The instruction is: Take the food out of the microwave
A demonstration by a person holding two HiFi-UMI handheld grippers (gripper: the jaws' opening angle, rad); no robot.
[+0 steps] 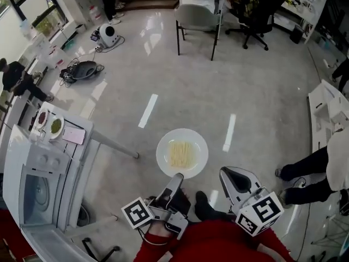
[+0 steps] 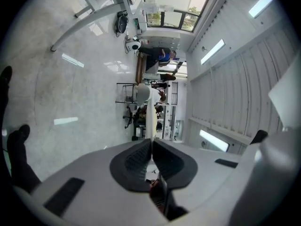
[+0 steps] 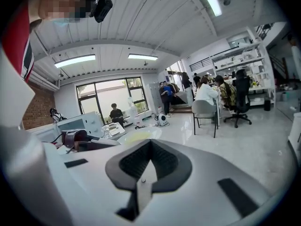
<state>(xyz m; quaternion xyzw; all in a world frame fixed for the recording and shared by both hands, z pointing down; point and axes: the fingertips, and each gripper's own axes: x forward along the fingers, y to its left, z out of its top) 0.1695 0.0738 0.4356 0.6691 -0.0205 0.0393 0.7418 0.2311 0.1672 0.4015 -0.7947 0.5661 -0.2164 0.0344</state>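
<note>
1. The left gripper (image 1: pixel 177 177) was clamped on the rim of the white plate (image 1: pixel 163 144), held over the floor, well apart from the microwave (image 1: pixel 34 192).
2. The right gripper (image 1: pixel 227 174) had its jaws pressed together, empty.
3. One plate, one heap of noodles (image 1: pixel 180 154), two small dishes (image 1: pixel 56 126) on the table.
4. The microwave's inside couldn't be made out.
</note>
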